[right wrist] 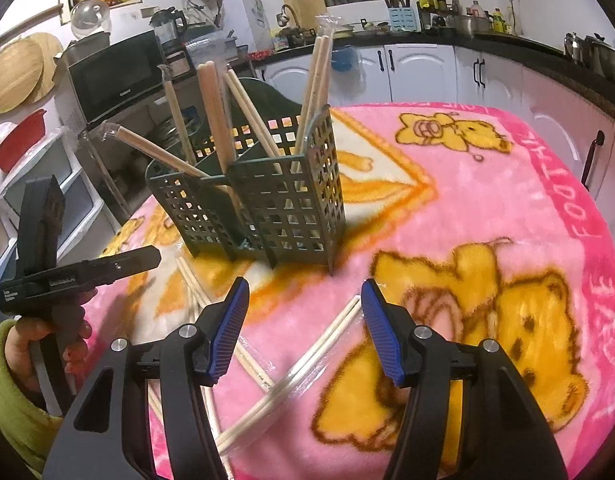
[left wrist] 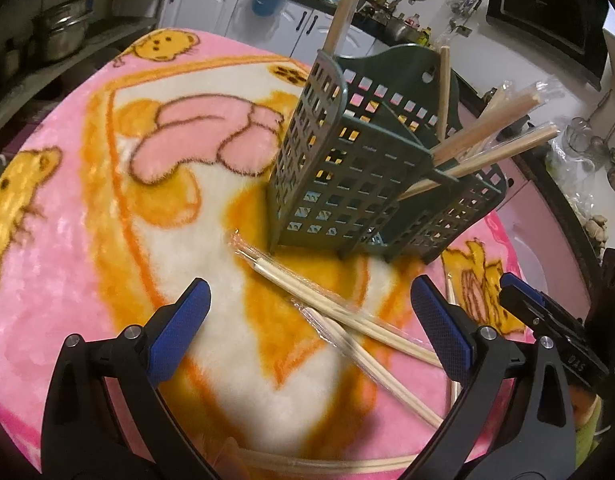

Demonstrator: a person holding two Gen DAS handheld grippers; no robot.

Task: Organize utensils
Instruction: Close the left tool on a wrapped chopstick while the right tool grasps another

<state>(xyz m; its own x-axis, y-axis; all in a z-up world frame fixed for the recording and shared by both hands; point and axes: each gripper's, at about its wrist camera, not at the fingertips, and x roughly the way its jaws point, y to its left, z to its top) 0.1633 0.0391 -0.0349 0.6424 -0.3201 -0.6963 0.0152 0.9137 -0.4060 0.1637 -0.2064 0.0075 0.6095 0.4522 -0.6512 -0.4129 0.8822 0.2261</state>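
Blue-padded black fingers [left wrist: 179, 332] of the left gripper [left wrist: 311, 328] stand spread wide apart, holding nothing, above the fluffy pink and orange cartoon-bear blanket [left wrist: 87, 240] that covers the table. Between and just ahead of them lie loose pale wooden chopsticks in clear plastic sleeves [left wrist: 327, 304], crossing one another on the blanket, with more pairs running under the fingers at the bottom edge of the left wrist view. Beyond the loose pairs stands the dark green perforated plastic utensil holder [left wrist: 347, 184], upright and split into compartments; several sleeved chopsticks [left wrist: 491, 136] lean out of its right-hand compartment, one stands at the back wall, and a further pair rises from the left one.

Right gripper [right wrist: 303, 328] is likewise open, its ribbed blue pads [right wrist: 381, 344] well apart and gripping nothing. A sleeved chopstick pair [right wrist: 307, 360] lies on the blanket beneath the gap, slanting toward the right pad, and crosses other pairs nearer the left finger. Farther out stands the same green holder [right wrist: 275, 208], chopsticks fanning from its compartments. At the left edge of the right wrist view, a hand in a green sleeve [right wrist: 23, 356] grips the other gripper's black handle. White kitchen cabinets [right wrist: 419, 68] and a black microwave [right wrist: 115, 72] stand behind.
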